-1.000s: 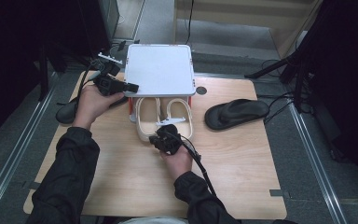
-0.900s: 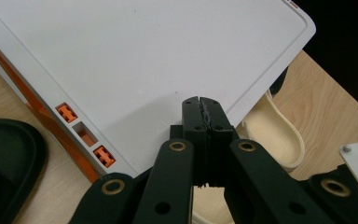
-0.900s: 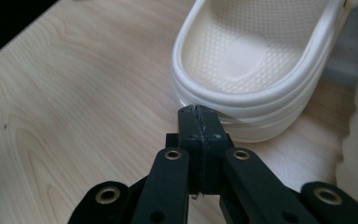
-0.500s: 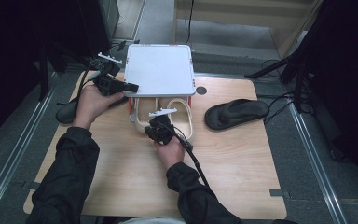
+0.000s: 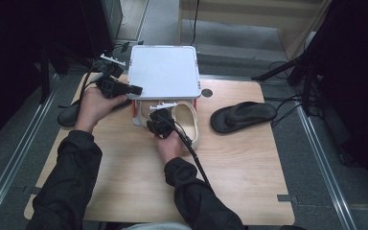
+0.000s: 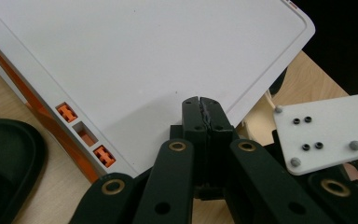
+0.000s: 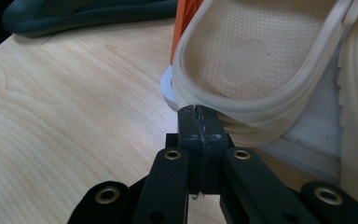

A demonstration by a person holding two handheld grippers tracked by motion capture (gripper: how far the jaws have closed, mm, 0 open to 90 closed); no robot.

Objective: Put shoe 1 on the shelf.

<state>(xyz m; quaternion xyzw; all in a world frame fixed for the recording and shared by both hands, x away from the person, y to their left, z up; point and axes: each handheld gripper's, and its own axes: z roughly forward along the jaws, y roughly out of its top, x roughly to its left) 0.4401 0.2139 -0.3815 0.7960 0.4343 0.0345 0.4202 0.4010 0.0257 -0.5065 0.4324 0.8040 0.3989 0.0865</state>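
A white two-level rack [image 5: 164, 72] with orange legs [image 7: 184, 23] stands at the table's far middle. A pair of cream slippers [image 5: 188, 120] lies on its lower level. In the high view my left gripper [image 5: 135, 89] rests shut against the front left edge of the top panel. The left gripper view shows its shut tips [image 6: 200, 101] over the white panel [image 6: 135, 60]. My right gripper [image 5: 157, 118] is shut at the slippers. In the right gripper view its tips [image 7: 196, 110] touch the heel rim of a cream slipper [image 7: 247, 60] and hold nothing.
One black sandal [image 5: 242, 115] lies to the right of the rack, and another [image 5: 69, 115] lies at the table's left edge behind my left hand. The wooden table [image 5: 124, 191] has free room in front. Metal floor rails run along both sides.
My right gripper has moved left and away from the person, up to the heel of the cream slipper. The left gripper has stayed at the rack's top panel.
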